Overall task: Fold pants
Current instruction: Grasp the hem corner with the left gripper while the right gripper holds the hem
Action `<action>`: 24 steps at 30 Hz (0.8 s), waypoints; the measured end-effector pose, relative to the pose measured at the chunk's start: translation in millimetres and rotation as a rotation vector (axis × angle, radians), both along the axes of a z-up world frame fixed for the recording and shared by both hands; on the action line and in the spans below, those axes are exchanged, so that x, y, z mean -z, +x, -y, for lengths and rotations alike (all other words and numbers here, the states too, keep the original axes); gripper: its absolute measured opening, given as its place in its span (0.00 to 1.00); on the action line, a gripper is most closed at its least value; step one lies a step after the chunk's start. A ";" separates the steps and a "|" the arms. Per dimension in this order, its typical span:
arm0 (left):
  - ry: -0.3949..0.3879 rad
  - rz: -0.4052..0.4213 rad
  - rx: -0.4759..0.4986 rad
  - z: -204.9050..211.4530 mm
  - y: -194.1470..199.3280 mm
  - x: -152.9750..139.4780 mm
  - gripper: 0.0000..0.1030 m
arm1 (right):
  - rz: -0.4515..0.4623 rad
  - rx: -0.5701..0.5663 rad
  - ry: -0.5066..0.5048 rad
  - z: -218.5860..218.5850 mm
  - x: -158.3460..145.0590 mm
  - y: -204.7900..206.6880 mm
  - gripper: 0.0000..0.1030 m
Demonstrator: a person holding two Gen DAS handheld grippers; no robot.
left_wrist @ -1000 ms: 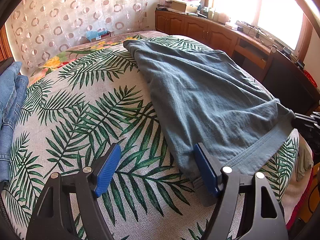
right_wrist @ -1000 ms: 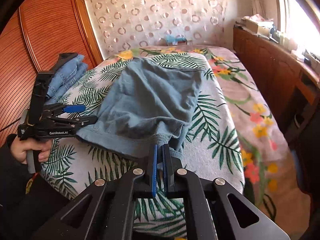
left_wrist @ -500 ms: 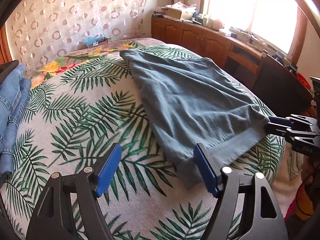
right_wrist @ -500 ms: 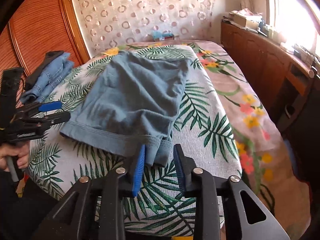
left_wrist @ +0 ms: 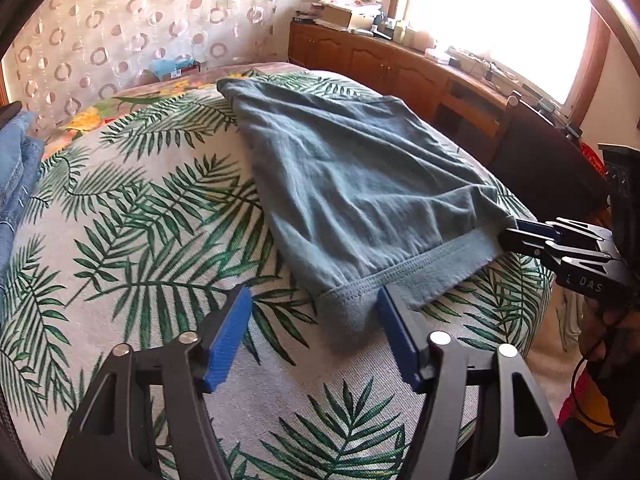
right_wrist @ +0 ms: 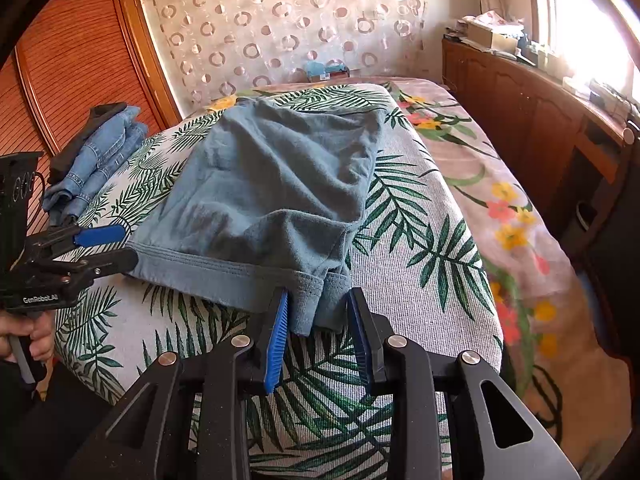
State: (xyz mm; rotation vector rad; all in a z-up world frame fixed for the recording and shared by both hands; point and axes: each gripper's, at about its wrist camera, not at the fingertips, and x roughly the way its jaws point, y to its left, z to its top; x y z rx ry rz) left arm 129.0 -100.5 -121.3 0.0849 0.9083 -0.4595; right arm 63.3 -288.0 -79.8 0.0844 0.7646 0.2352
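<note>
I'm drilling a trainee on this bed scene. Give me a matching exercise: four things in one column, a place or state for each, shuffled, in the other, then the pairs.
Things:
1. grey-blue pants
2. folded jeans
3. left gripper
4. right gripper

Places or states:
A. stacked at the bed's edge by the wooden slatted door
B. jaws open at the waistband's corner nearer the jeans
C. spread flat on the palm-leaf bedspread
D. jaws open around the waistband's corner on the window side

Pairs: 1-C, 2-A, 3-B, 4-D
</note>
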 end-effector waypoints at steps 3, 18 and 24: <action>-0.004 -0.005 0.007 2.8 0.6 2.1 0.55 | 0.019 -0.017 0.012 0.5 -2.9 -3.3 0.10; -0.031 -0.015 0.042 9.0 -8.6 -0.3 0.21 | 0.043 -0.024 0.050 0.6 -8.6 -9.0 0.09; -0.052 0.035 0.045 6.9 -12.1 -22.2 0.11 | 0.085 -0.060 0.069 -4.2 -29.5 -12.5 0.09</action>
